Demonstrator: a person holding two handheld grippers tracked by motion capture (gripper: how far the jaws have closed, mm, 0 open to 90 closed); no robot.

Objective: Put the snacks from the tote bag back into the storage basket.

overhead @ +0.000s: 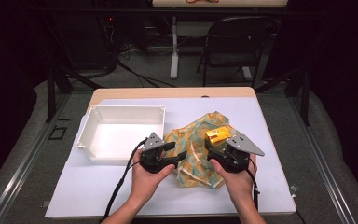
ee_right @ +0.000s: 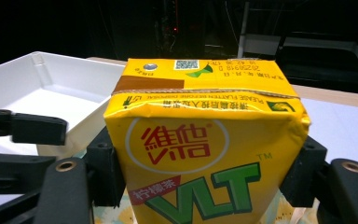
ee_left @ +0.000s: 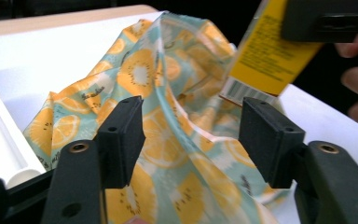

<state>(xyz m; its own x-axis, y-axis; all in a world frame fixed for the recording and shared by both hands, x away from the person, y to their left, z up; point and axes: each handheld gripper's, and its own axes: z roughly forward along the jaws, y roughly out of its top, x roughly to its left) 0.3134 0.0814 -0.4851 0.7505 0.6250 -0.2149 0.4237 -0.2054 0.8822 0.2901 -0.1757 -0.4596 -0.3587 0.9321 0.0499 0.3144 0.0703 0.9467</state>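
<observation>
- Yellow carton (ee_right: pixel 205 149): your right tool (overhead: pixel 218 148) clamps this drink box across its two side faces, printed front toward the tool's camera, and holds it up above the fruit-print bag (overhead: pixel 196 151).
- Relation that governs the coming move, as a judgement: the white tray (overhead: pixel 89 140) lies to the carton's left, past the bag and just beyond your left tool (overhead: pixel 177 151), so the carton would have to travel leftward over both to be set down inside.
- The right hand (overhead: pixel 235 179) is the nearer, since it already carries the carton; the tool points forward and slightly left.
- Left tool: jaws parted and gripping nothing, with the bag's cloth lying loose between and beyond them, untouched by the pads (ee_left: pixel 121 135).
- The left hand (overhead: pixel 144 179) sits level, close by the carton's left, between it and the tray.
- Bag rests crumpled on the surface (overhead: pixel 270 140), directly beneath the carton.
</observation>
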